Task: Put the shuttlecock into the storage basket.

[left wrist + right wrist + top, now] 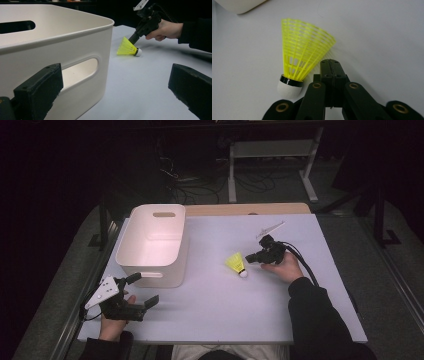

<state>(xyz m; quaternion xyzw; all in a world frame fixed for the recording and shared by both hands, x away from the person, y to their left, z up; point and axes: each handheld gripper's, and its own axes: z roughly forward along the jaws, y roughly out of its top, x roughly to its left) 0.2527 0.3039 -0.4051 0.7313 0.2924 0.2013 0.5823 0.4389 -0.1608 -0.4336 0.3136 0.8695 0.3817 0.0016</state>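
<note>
Partly hiding the shuttlecock's skirt, the right hand-held gripper sits closed.

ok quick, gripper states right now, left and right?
Left gripper: open, holding nothing, beside the white bin.
Right gripper: shut, empty, tips by the yellow shuttlecock.

No readable text or labels.

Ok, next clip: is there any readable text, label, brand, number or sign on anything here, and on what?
None can be read.
White bin: plain walls and handle slots, no label in the high view or the left gripper view.
Yellow shuttlecock: no print on its skirt, black band or white cork.
Left gripper and right gripper: no markings legible.
Table: bare, unmarked.
</note>
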